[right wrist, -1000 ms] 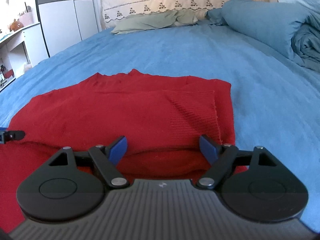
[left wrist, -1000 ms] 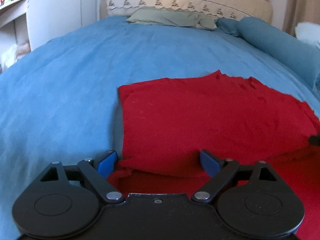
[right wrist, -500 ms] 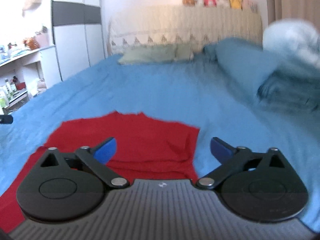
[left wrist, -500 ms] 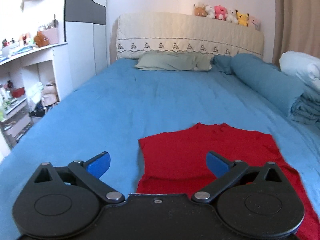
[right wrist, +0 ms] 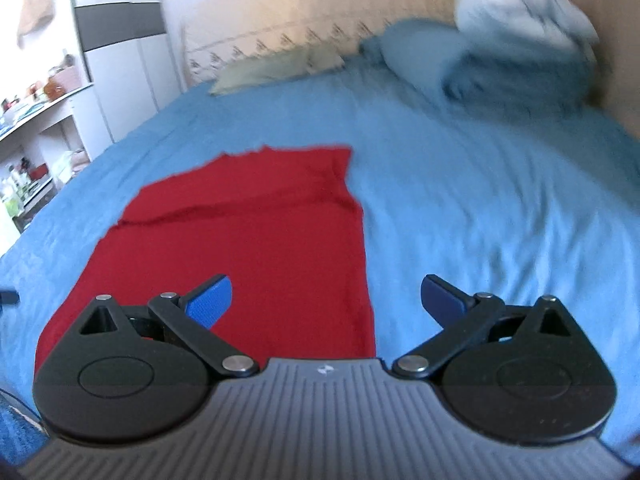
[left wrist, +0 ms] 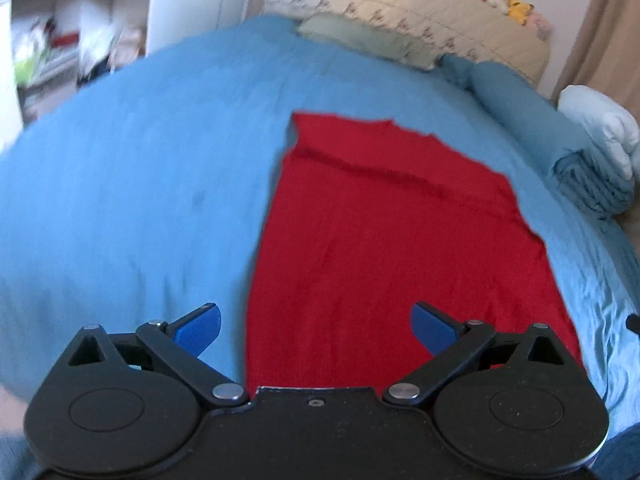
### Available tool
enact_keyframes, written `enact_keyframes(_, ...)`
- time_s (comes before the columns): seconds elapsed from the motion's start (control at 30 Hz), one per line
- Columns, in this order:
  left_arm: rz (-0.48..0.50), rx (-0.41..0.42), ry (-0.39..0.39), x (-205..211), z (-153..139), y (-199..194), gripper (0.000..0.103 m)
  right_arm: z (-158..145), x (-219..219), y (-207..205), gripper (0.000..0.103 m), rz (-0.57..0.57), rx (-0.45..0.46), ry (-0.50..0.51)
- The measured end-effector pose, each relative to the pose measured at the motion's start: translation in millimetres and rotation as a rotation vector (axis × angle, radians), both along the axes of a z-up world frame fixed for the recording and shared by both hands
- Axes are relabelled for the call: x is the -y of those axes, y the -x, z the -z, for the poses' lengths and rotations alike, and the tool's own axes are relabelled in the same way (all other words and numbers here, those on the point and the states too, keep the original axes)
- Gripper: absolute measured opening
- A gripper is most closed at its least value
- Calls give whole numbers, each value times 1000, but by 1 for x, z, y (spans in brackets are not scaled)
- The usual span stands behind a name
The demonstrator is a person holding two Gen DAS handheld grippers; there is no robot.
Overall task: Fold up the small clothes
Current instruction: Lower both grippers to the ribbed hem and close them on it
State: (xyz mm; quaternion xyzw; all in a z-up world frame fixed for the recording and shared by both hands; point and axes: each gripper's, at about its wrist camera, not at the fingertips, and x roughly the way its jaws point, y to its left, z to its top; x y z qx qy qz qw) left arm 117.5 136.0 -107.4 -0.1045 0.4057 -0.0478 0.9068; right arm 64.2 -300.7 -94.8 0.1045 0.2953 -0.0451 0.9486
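The red knitted garment (left wrist: 392,240) lies flat on the blue bedsheet (left wrist: 140,200), spread as a long rectangle running from the near edge of the bed toward the headboard, with a crease across its far part where a layer appears to have been turned over onto the body. It seems one fold is already laid there, while the long near portion is not yet folded. In the left wrist view the left gripper (left wrist: 316,322) hangs above the garment's near left side, its blue pads spread wide with nothing between them: one pad is over the sheet, the other over the red cloth, so the left long edge runs between them. In the right wrist view the right gripper (right wrist: 326,296) is likewise spread and empty, straddling the garment's right long edge (right wrist: 362,264), one pad over cloth and one over sheet. Both tools have let go of the cloth, and their jaws have just been opening, with nothing gripped between them. Standing off like this probably gives room to choose the next pinch points at the near corners. Further off lie a pale green pillow (left wrist: 360,38) against the quilted cream headboard (left wrist: 420,4), and a rolled blue duvet (right wrist: 480,64) on the right.
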Motion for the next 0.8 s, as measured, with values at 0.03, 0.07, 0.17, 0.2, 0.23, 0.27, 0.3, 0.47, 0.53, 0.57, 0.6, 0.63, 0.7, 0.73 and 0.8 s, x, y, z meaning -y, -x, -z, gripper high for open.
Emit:
enact_keyframes(0.03,-11,-11,5,-1,8,5,101,8,0,6,103,13,-17,-23)
enact_keyframes(0.07,-20,-15,7,-2,15,10,99,16,0,11,103,23,-29,-44)
enact_keyframes(0.17,-27,-41,14,-2,35,17,91,38,-2,25,103,44,-61,-78)
enact_keyframes(0.2,-28,-49,2,0,40,18,85,46,-4,28,103,45,-71,-79)
enact_keyframes(0.23,-34,-61,-16,2,45,19,84,52,-5,32,103,47,-84,-77)
enact_keyframes(0.27,-36,-65,-22,2,49,20,82,59,-6,33,103,52,-109,-72)
enact_keyframes(0.3,-33,-63,-21,2,51,22,80,65,-7,32,103,58,-131,-74)
enact_keyframes(0.47,-27,-67,1,1,57,25,72,84,-4,33,91,90,-201,-118)
enact_keyframes(0.53,-11,-88,-4,4,61,23,67,88,0,32,87,103,-219,-138)
enact_keyframes(0.57,-4,-96,-9,5,63,23,65,89,2,32,84,107,-226,-155)
enact_keyframes(0.6,-1,-97,-12,6,65,23,65,91,3,32,82,109,-233,-172)
enact_keyframes(0.63,2,-100,-12,6,67,23,65,92,4,33,80,107,-241,-183)
enact_keyframes(0.7,0,-106,-10,5,69,24,64,94,3,31,77,101,-261,-186)
enact_keyframes(0.73,-2,-107,-6,5,70,24,63,95,2,31,75,98,-271,-184)
enact_keyframes(0.8,-9,-114,-2,3,71,24,54,96,0,25,71,92,-280,-187)
